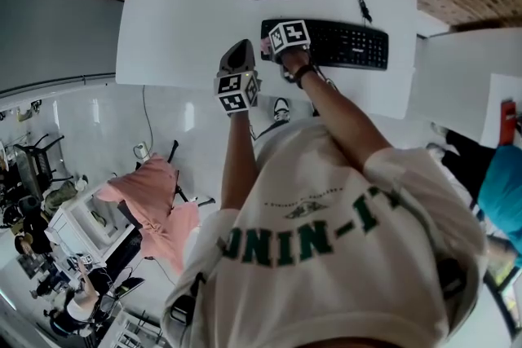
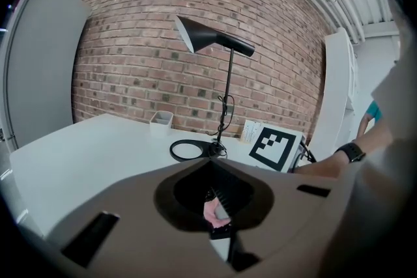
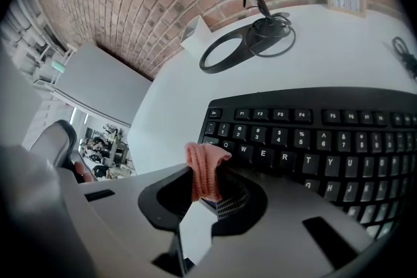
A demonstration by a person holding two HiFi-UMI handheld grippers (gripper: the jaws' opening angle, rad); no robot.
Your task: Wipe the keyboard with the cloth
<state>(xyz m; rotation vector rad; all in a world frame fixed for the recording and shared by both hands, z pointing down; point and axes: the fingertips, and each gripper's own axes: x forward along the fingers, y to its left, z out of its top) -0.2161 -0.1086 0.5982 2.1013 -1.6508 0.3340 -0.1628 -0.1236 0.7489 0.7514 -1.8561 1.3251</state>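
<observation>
Right gripper view showed the right gripper (image 3: 208, 202) pinching the soft, light cloth (image 3: 204, 172) by its bunched fold, seemingly a sound hold, over the keyboard (image 3: 313, 140) at its 9 o'clock end, while the left gripper (image 1: 239, 53) hung pressed together.

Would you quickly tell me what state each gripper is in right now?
Left gripper: cannot be told.
Right gripper: closed on the cloth.

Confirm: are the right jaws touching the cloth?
Touching. The right gripper view shows the right gripper with its jaws shut on the pink cloth, which stands up between them.
</observation>
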